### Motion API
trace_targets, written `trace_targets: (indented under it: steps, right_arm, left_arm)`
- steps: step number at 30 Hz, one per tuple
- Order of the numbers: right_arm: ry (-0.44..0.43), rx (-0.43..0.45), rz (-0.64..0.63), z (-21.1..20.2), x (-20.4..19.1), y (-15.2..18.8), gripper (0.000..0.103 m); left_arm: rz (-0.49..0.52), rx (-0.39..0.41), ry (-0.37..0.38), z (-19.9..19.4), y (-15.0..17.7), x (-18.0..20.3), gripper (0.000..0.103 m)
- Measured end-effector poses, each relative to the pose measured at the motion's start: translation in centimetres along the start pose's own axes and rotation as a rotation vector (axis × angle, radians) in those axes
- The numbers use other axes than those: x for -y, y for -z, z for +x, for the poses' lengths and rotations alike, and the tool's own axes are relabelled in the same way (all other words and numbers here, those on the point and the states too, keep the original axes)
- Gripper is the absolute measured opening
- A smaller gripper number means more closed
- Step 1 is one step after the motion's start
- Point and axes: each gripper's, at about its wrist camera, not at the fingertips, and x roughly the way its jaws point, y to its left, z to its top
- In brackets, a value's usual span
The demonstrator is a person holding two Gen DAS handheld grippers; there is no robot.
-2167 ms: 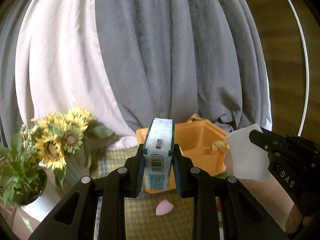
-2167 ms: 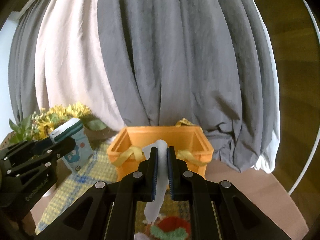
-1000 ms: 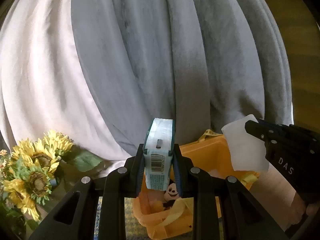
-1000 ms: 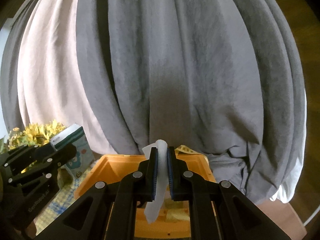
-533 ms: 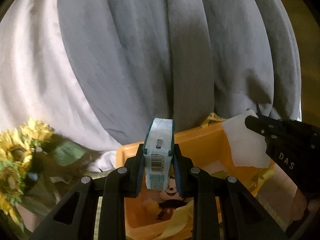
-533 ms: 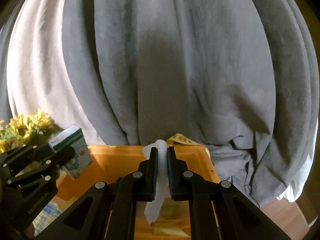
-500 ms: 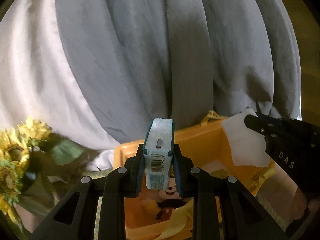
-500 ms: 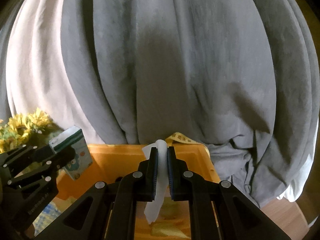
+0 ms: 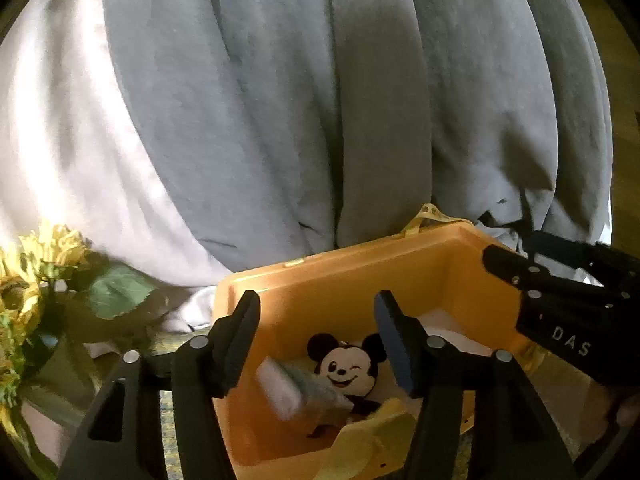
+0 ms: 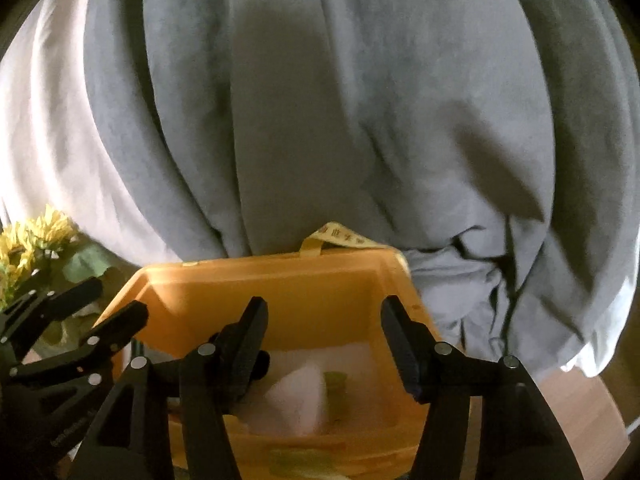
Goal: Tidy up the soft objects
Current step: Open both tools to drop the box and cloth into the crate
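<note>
An orange basket [image 9: 360,276] [image 10: 280,280] stands in front of the curtain. My left gripper [image 9: 318,332] is open and empty above it. The teal-and-white tissue pack [image 9: 296,394] lies blurred inside, next to a Mickey Mouse plush [image 9: 346,364]. My right gripper [image 10: 322,340] is open and empty over the basket. The white cloth [image 10: 298,398] lies blurred inside below it. The right gripper also shows at the right of the left wrist view [image 9: 560,304]. The left gripper shows at the left of the right wrist view [image 10: 72,328].
A grey and white curtain [image 9: 320,100] hangs close behind the basket. Sunflowers [image 9: 28,280] stand to the left. Yellow basket handles [image 9: 432,214] stick up at the back rim. A woven mat lies under the basket.
Both grippers have opened. The tissue pack has left my left gripper and the white cloth has left my right gripper; both are now inside the basket.
</note>
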Motion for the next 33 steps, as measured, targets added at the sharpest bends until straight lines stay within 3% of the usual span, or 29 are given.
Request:
trace_targets:
  steps: [12,33]
  right_arm:
    - [0.04,0.053,0.034,-4.6,0.7,-0.4,0.069]
    - [0.063,0.119,0.05,-15.9,0.7,1.2,0.069]
  left_arm:
    - [-0.016,0.056,-0.041,-6.0,-0.3,-0.1,0.067]
    - [-0.05,0.061,-0.013,-16.3,1.4,1.0,0.069]
